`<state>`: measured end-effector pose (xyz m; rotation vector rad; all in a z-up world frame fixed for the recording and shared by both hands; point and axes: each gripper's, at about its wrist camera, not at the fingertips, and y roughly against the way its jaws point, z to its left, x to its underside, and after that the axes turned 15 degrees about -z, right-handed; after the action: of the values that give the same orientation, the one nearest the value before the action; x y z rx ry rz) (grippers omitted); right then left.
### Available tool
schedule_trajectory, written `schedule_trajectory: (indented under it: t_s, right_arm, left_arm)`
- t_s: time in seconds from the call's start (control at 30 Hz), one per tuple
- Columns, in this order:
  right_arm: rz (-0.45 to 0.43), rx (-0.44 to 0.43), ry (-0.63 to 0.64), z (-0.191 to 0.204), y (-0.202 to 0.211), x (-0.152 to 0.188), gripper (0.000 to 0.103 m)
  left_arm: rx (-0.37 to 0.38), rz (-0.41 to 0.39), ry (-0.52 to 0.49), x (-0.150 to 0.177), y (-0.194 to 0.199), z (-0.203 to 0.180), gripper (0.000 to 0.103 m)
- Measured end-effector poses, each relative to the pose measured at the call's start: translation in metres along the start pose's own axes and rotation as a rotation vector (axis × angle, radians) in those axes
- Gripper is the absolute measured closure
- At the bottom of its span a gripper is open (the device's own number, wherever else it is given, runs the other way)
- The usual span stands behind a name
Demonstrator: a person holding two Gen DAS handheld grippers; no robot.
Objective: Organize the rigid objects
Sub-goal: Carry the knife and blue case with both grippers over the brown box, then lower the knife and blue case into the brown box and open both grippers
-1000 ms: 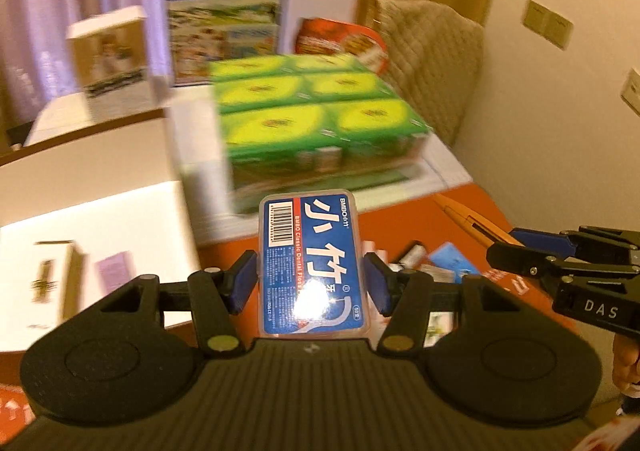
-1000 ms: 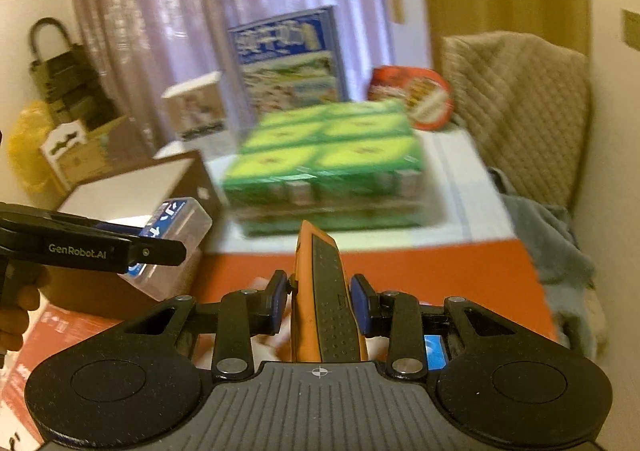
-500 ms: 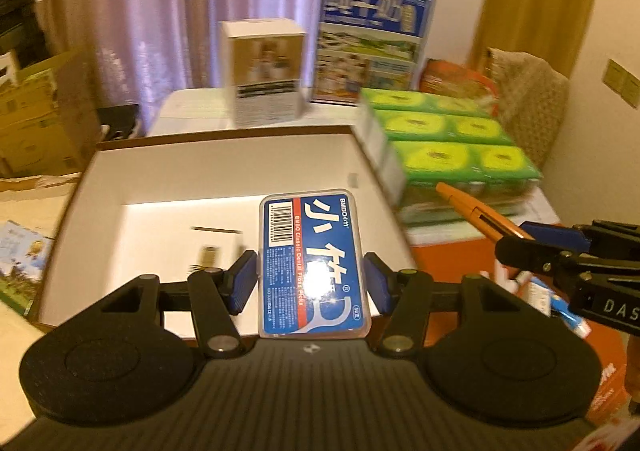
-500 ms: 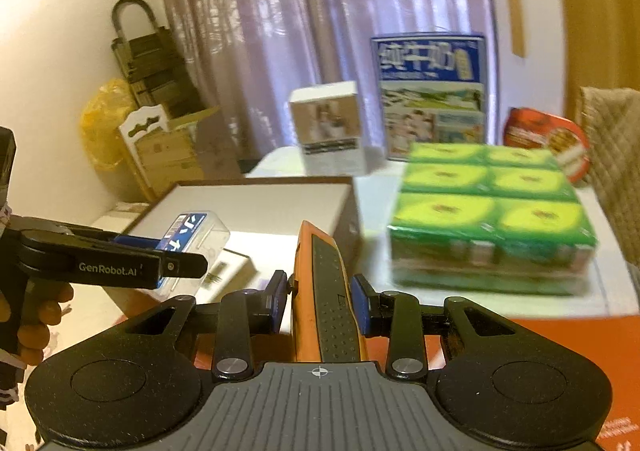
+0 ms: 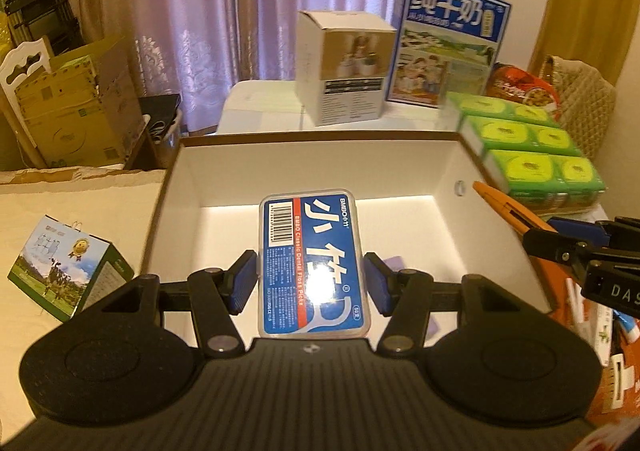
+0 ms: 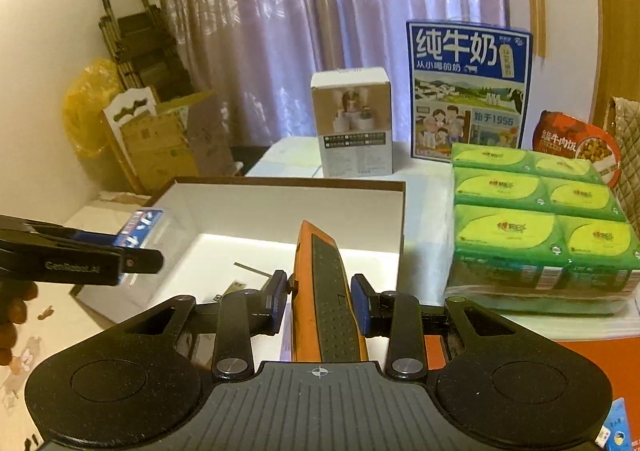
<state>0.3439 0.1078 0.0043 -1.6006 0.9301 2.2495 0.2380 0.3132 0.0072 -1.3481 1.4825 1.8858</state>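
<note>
The left hand-held gripper pinches the blue floss-pick case and has swung over from the green tissue packs; the open white box now lies just ahead and below it. To its right, the right hand-held gripper clamps the orange utility knife, also carried above the box, so both items look ready to drop in

Both grippers are swinging left, away from the green tissue packs and over the open white box. Left gripper is now carrying the floss case above the box floor; right gripper is bringing the orange knife over the box's near right corner.
</note>
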Motion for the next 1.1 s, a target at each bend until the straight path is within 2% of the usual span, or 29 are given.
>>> schedule_trajectory:
  t_s: [0.3,0.6,0.73,0.93,1.1]
  right_arm:
    - [0.080,0.066,0.017,0.012,-0.048,0.011,0.072]
    - [0.184,0.150,0.053,0.009,-0.088,0.032,0.072]
    - [0.191,0.167,0.073,0.008,-0.097,0.036,0.071]
    - [0.143,0.189,0.121,0.011,-0.102,0.034,0.071]
    - [0.162,0.143,0.075,0.010,-0.095,0.031,0.070]
  left_arm:
    - [-0.009,0.056,0.005,0.006,-0.031,0.031,0.050]
    - [0.001,0.127,0.007,0.017,-0.059,0.039,0.050]
    - [0.000,0.142,0.003,0.019,-0.068,0.042,0.050]
    - [0.004,0.163,-0.005,0.022,-0.077,0.042,0.050]
    - [0.005,0.171,-0.015,0.023,-0.079,0.040,0.050]
